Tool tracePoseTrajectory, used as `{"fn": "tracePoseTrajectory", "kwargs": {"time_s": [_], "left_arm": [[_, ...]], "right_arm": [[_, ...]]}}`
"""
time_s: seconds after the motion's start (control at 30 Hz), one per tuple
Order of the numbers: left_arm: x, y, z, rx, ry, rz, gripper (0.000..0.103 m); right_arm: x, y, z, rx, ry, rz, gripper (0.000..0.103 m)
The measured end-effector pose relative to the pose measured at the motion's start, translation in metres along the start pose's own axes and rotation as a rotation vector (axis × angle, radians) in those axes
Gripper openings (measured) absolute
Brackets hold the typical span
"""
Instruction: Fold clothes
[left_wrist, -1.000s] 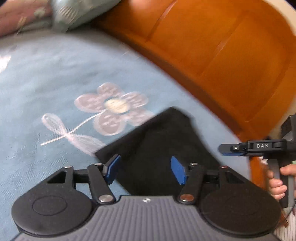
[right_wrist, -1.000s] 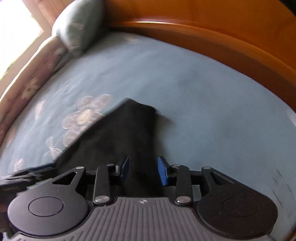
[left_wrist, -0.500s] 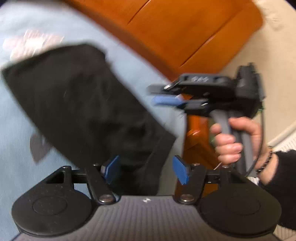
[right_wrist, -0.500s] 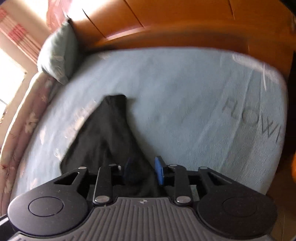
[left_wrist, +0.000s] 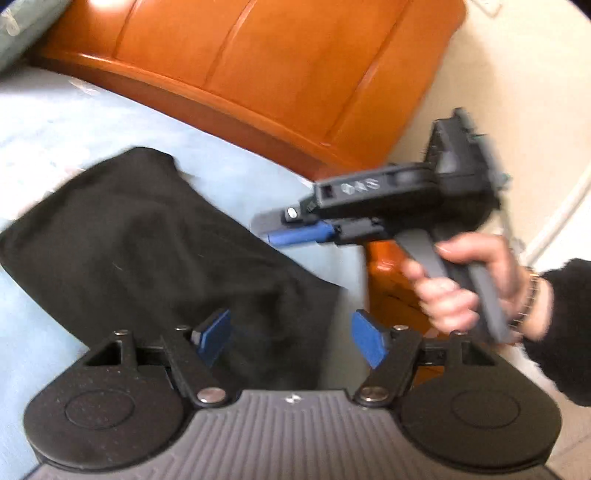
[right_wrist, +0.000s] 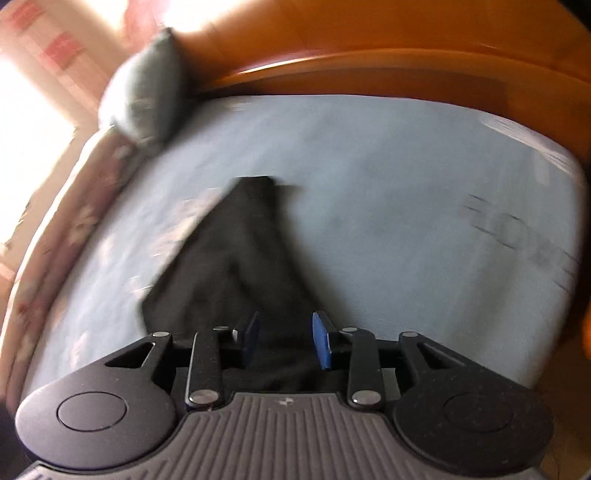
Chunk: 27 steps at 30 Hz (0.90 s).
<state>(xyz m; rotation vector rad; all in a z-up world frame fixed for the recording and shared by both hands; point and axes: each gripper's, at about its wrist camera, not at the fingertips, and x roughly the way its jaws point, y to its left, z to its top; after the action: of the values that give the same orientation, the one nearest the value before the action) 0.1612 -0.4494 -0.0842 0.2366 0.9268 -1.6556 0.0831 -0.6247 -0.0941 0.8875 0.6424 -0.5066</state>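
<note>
- Lying on the pale blue bed sheet (right_wrist: 406, 206), the black garment (left_wrist: 140, 240) is seen as a long strip, its near end reaching the bed's edge by the wooden frame (left_wrist: 258, 74).
- The left gripper (left_wrist: 291, 341) is held wide apart with nothing between its fingers.
- The right gripper (right_wrist: 284, 338) is likewise parted, with cloth seen behind the gap, not pinched.
- The cloth is judged soft, light and limp; sagging is expected, so a corner or hem at the near end is best pinched.
</note>
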Motion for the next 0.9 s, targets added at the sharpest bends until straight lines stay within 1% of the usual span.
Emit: {"fn": "tracePoseTrajectory", "kwargs": {"time_s": [0.07, 0.13, 0.17, 0.2, 0.27, 0.3, 0.33, 0.37, 0.43, 0.47, 0.5, 0.57, 0.6, 0.63, 0.67, 0.7, 0.73, 0.8, 0.83, 0.87, 0.9], "left_arm": [[0.013, 0.013, 0.0, -0.026, 0.032, 0.022, 0.072], [0.021, 0.019, -0.006, -0.041, 0.075, 0.058, 0.071], [0.022, 0.022, -0.011, -0.042, 0.093, 0.072, 0.071], [0.018, 0.024, -0.017, -0.038, 0.099, 0.075, 0.071], [0.01, 0.025, -0.022, -0.04, 0.114, 0.077, 0.071], [0.007, 0.025, -0.021, -0.04, 0.111, 0.076, 0.071], [0.003, 0.024, -0.016, -0.037, 0.084, 0.072, 0.071], [0.0, 0.023, -0.01, -0.035, 0.057, 0.069, 0.071], [-0.001, 0.023, 0.003, -0.018, -0.005, 0.049, 0.072], [0.003, 0.022, 0.008, -0.012, -0.02, 0.038, 0.072], [0.008, 0.021, 0.012, -0.007, -0.031, 0.029, 0.072], [0.025, 0.026, 0.018, 0.001, -0.019, 0.034, 0.072], [0.034, 0.029, 0.018, 0.002, 0.002, 0.067, 0.073], [0.038, 0.031, 0.018, -0.001, 0.013, 0.087, 0.07], [0.032, 0.028, 0.016, -0.013, 0.002, 0.077, 0.063], [0.027, 0.026, 0.015, -0.025, -0.009, 0.067, 0.064], [0.021, 0.023, 0.013, -0.037, -0.02, 0.057, 0.065], [0.01, 0.018, 0.01, -0.061, -0.042, 0.037, 0.071], [0.004, 0.016, 0.008, -0.074, -0.053, 0.027, 0.071], [0.0, 0.012, 0.006, -0.08, -0.053, 0.007, 0.071], [0.002, 0.004, 0.003, -0.071, -0.029, -0.038, 0.071]], "right_arm": [[0.015, 0.012, 0.003, -0.044, 0.042, 0.05, 0.041], [0.038, 0.02, 0.004, -0.092, 0.089, 0.047, 0.041], [0.047, 0.022, 0.005, -0.111, 0.101, 0.033, 0.039], [0.049, 0.022, 0.007, -0.115, 0.083, -0.001, 0.032], [0.04, 0.011, 0.013, -0.066, 0.007, -0.079, 0.032], [0.034, 0.003, 0.017, -0.026, -0.024, -0.104, 0.033], [0.028, -0.004, 0.02, 0.007, -0.045, -0.107, 0.035], [0.022, -0.009, 0.022, 0.031, -0.061, -0.098, 0.036], [0.021, -0.008, 0.023, 0.03, -0.077, -0.065, 0.037], [0.022, -0.004, 0.023, 0.015, -0.074, -0.036, 0.038], [0.027, 0.002, 0.024, -0.002, -0.058, -0.009, 0.042], [0.043, 0.014, 0.028, -0.034, -0.013, 0.016, 0.043], [0.052, 0.017, 0.028, -0.052, 0.0, 0.01, 0.043], [0.058, 0.016, 0.029, -0.057, 0.0, -0.012, 0.042], [0.061, 0.013, 0.031, -0.044, -0.02, -0.06, 0.042], [0.061, 0.008, 0.034, -0.022, -0.042, -0.1, 0.039], [0.053, 0.003, 0.036, 0.013, -0.066, -0.106, 0.041], [0.029, -0.005, 0.033, 0.064, -0.1, -0.056, 0.042], [0.019, -0.008, 0.029, 0.075, -0.099, -0.03, 0.042], [0.014, -0.007, 0.023, 0.059, -0.06, -0.001, 0.042], [0.009, -0.006, 0.016, 0.043, -0.021, 0.028, 0.043]]}}
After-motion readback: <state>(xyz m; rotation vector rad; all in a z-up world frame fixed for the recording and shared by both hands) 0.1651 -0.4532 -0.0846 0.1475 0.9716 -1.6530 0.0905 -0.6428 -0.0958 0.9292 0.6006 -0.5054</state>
